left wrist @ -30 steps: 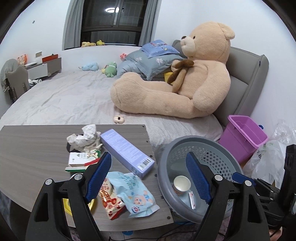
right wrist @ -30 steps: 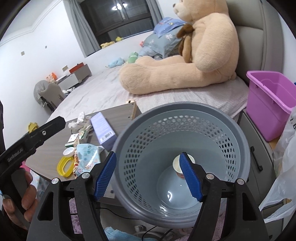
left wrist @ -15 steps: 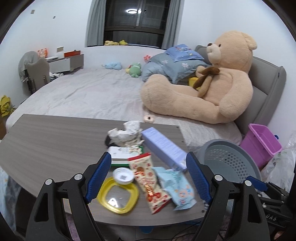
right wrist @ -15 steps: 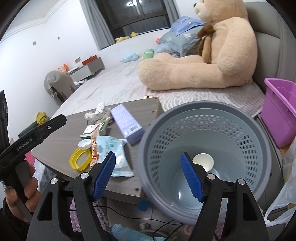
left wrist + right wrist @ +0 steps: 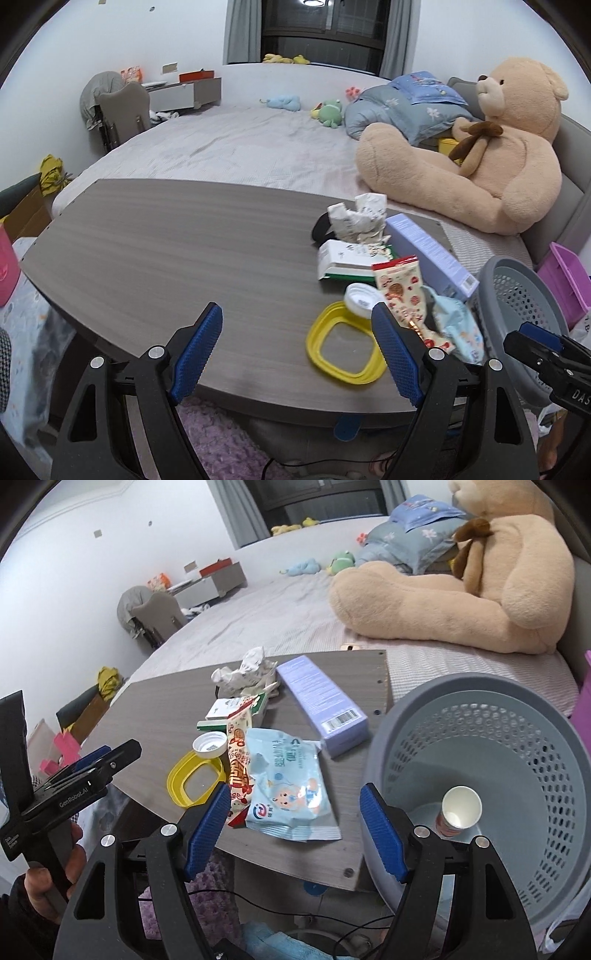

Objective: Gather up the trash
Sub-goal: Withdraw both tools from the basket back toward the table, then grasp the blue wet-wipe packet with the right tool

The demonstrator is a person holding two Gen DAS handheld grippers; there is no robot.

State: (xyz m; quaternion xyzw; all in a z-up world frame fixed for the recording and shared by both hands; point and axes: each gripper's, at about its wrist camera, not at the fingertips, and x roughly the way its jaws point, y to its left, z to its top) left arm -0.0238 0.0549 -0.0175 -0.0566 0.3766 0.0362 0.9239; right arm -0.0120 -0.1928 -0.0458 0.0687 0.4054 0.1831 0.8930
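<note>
Paper cup (image 5: 460, 810) in grey basket (image 5: 517, 716): right wrist view only (left sees rim). Left gripper (image 5: 297, 349), right gripper (image 5: 291, 825) released, empty.

blue wrapper (image 5: 458, 328): blurred, part hidden by pad | basket (image 5: 517, 295): rim partly hidden | purple bin (image 5: 583, 709): cut off

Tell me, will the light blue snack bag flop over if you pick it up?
Probably. The light blue snack bag lies flat and wrinkled with a torn top, so it looks thin, floppy and likely light. Its glossy film may be slippery. It overlaps the red snack wrapper, which might get dragged along.
</note>
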